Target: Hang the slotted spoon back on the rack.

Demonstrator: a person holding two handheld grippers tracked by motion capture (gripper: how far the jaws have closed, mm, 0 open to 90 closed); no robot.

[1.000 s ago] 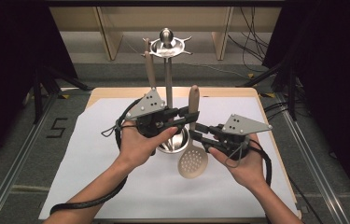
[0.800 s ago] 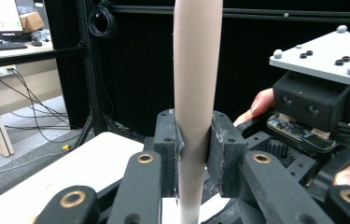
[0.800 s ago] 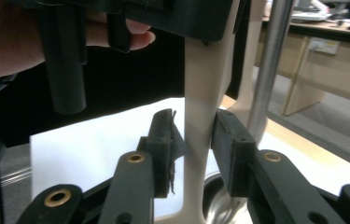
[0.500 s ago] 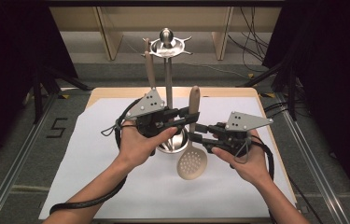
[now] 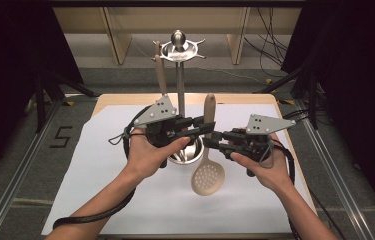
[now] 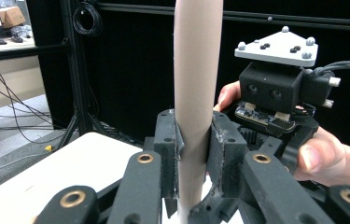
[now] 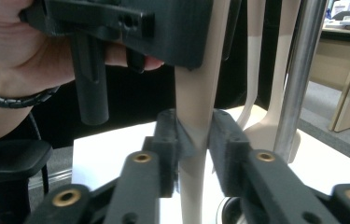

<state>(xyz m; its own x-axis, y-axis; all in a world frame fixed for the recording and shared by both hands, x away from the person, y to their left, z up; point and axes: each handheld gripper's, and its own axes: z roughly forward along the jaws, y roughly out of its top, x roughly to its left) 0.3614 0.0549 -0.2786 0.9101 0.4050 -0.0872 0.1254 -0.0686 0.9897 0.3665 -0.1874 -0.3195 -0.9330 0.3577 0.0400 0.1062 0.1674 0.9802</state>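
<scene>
High view: the beige slotted spoon stands nearly upright over the white sheet that covers the table, its perforated bowl down at the near side of the steel base cup of the utensil stand and its handle rising between the two grippers. The left gripper is clamped on the handle's upper part; the left gripper view shows both pads pressed flat against the thick round shaft, with the other gripper's body just behind it. The right gripper takes the same handle lower down, where it narrows; its jaws have just been closing, and in the right gripper view the pads now pinch that neck, so both grippers grip the spoon at once. This looks like the hand-over step of hanging the spoon on the stand, whose hook ring sits at the top of the steel post, with another beige utensil already hanging at its left. Judging from this, the next move calls for one gripper to let go while the other keeps a firm hold, then a lift that brings the handle's end up to a free hook without knocking the post or the hanging utensil; whether the handle has a hole for the hook cannot be seen here.
</scene>
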